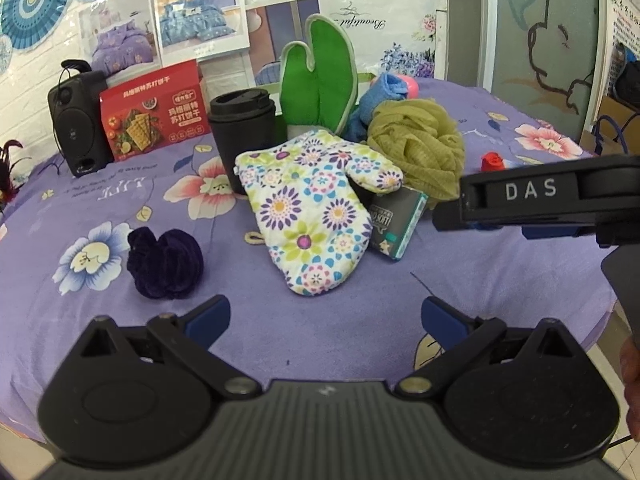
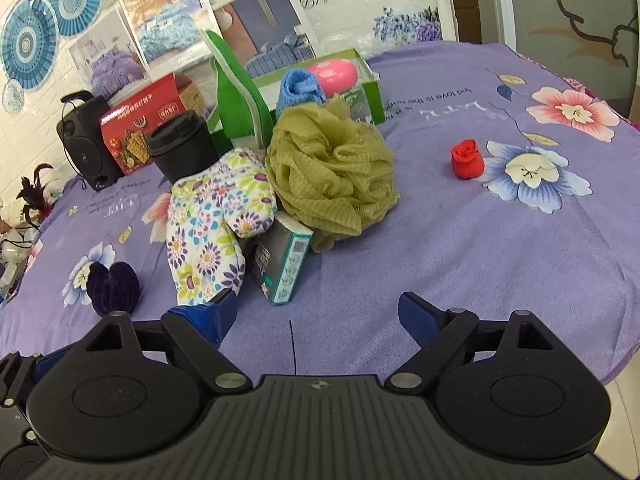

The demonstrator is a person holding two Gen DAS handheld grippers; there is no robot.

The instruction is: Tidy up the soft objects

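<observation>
A floral oven mitt [image 1: 312, 208] [image 2: 212, 220] leans on a black cup [image 1: 242, 136] [image 2: 184, 148]. Behind it lie an olive mesh bath pouf [image 1: 418, 142] [image 2: 334, 172], a green mitt [image 1: 320, 80] [image 2: 236, 92] and a blue cloth [image 1: 378, 98] [image 2: 300, 88]. A dark purple scrunchie [image 1: 166, 262] [image 2: 114, 286] lies at the left. A red fabric rose [image 1: 491, 161] [image 2: 467, 159] lies at the right. My left gripper [image 1: 326, 318] is open and empty, just in front of the floral mitt. My right gripper [image 2: 318, 314] is open and empty near a tissue pack [image 2: 282, 264]; its side shows in the left wrist view [image 1: 540, 196].
A green-edged box [image 2: 360, 80] at the back holds the blue cloth and a pink item [image 2: 332, 73]. A red biscuit box [image 1: 154, 114] [image 2: 140, 126] and a black speaker [image 1: 76, 120] [image 2: 86, 144] stand at the back left. The purple floral tablecloth [image 2: 460, 240] drops off at the right.
</observation>
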